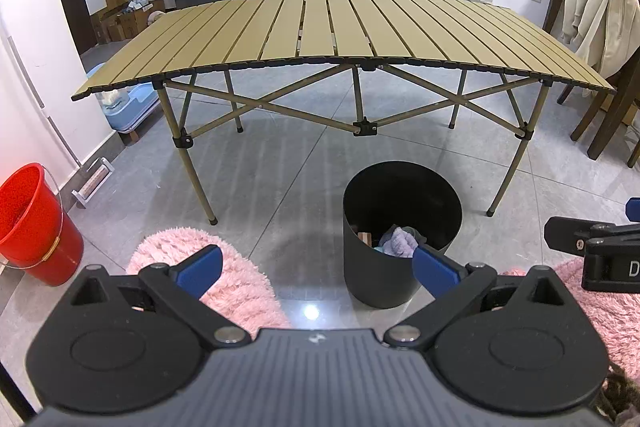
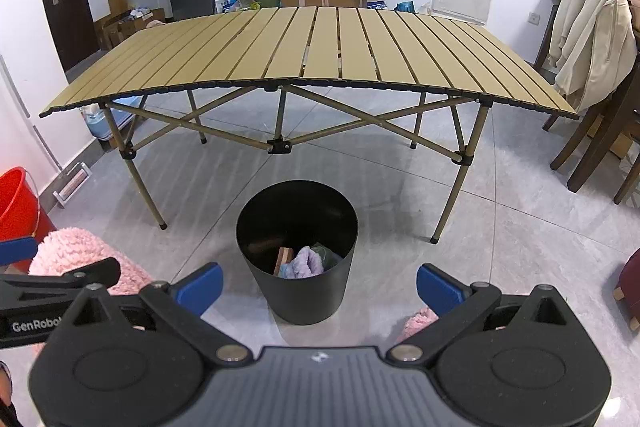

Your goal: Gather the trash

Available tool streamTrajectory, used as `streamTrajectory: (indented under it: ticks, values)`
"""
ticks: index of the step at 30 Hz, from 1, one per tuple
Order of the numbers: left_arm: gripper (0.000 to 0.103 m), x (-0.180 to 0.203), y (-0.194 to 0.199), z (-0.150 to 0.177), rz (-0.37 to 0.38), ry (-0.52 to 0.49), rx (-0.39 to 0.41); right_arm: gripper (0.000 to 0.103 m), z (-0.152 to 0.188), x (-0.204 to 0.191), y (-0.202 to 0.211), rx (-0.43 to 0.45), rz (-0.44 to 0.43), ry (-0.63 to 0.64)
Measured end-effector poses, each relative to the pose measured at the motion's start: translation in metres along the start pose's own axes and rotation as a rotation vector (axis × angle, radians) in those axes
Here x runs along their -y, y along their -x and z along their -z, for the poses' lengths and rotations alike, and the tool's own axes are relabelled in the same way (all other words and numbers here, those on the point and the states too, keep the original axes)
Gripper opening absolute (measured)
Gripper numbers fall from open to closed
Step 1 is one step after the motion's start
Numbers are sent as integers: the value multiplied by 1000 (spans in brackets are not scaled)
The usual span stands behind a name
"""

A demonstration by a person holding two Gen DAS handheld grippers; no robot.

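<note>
While the black bin [image 2: 296, 255] sits below, each gripper — left gripper [image 1: 316, 265], right gripper [image 2: 319, 285] — gapes wide, holding nothing.

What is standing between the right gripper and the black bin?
Nothing visible. The right gripper, jaws open and empty, faces the black bin directly; only bare floor lies between them.

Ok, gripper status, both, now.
Left gripper: open, holding nothing.
Right gripper: open, holding nothing.
</note>
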State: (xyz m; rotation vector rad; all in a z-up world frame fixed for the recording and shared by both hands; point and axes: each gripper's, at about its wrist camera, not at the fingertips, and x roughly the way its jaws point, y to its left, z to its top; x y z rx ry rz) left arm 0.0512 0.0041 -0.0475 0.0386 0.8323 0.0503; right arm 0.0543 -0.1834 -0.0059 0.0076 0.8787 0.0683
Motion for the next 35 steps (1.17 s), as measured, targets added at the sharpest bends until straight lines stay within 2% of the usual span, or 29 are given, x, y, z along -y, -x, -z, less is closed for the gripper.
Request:
streamTrajectory:
  ticks: [35]
  values:
    - [103, 0, 1, -2, 6, -4, 7, 103, 1, -3, -2, 3, -1, -4]
